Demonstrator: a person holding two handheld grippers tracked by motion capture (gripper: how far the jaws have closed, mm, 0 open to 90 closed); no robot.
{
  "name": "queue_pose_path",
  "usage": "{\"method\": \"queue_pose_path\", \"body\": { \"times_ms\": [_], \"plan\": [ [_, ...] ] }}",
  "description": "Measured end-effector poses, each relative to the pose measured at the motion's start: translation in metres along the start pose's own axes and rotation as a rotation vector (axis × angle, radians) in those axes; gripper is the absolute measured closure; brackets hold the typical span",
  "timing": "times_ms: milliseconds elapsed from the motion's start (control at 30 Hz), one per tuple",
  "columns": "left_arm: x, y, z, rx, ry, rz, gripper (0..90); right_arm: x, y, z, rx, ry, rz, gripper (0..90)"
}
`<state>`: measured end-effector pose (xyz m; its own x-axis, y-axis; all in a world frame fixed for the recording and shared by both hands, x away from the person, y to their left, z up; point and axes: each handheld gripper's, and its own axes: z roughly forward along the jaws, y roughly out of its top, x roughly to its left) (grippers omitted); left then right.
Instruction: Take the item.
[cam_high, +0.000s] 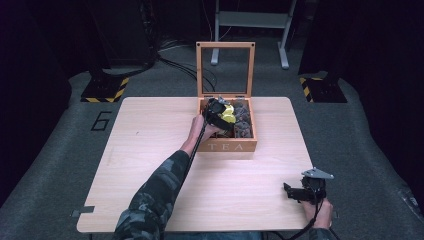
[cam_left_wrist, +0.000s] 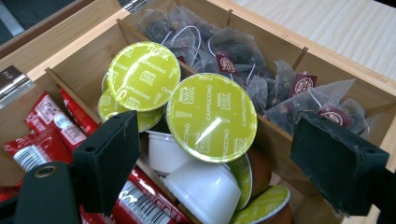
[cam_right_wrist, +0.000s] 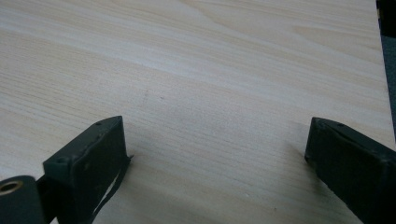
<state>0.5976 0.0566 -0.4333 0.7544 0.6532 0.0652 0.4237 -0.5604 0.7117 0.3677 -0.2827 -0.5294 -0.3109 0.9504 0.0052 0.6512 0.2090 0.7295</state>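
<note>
Cappuccino capsules (cam_left_wrist: 211, 116), yellow-green lids, sit piled in the mid compartment of the wooden tea box (cam_high: 227, 146). We see them right under our left gripper (cam_left_wrist: 219, 163), between its two jaws. Jaws stand wide apart, nothing clamped; none of the capsules touches a pad as far as we can tell. One capsule lies lid-up & tilted directly ahead of the gripper, a second one (cam_left_wrist: 142, 76) just beyond it to the left, more below w/ white cups showing. Left of the left jaw: red sachets (cam_left_wrist: 51, 126) in the next compartment. Beyond & right of the capsules, past a thin divider: clear tea bags (cam_left_wrist: 261, 79) w/ dark red tags.

In the high view our left gripper (cam_high: 218, 114) hangs over the box interior, box lid (cam_high: 225, 69) standing upright behind it.

Our right gripper (cam_right_wrist: 215, 172) is well apart from the box, near the table (cam_right_wrist: 196, 70) edge closest to us. Its jaws are also spread wide, holding nothing, bare wood between them. In the high view it (cam_high: 295, 192) lies low over the table, hand behind it.
</note>
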Motion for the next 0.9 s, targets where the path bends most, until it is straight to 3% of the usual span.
{"method": "queue_pose_path", "body": {
  "times_ms": [500, 900],
  "plan": [
    [-0.006, 0.000, 0.014, 0.038, 0.032, 0.032, 35.3, 0.000, 0.000, 0.000, -0.001, -0.001, 0.002, 5.5],
    [-0.007, -0.001, 0.016, 0.035, 0.049, 0.035, 37.5, 0.000, 0.000, 0.000, -0.002, -0.001, -0.001, 5.7]
  ]
}}
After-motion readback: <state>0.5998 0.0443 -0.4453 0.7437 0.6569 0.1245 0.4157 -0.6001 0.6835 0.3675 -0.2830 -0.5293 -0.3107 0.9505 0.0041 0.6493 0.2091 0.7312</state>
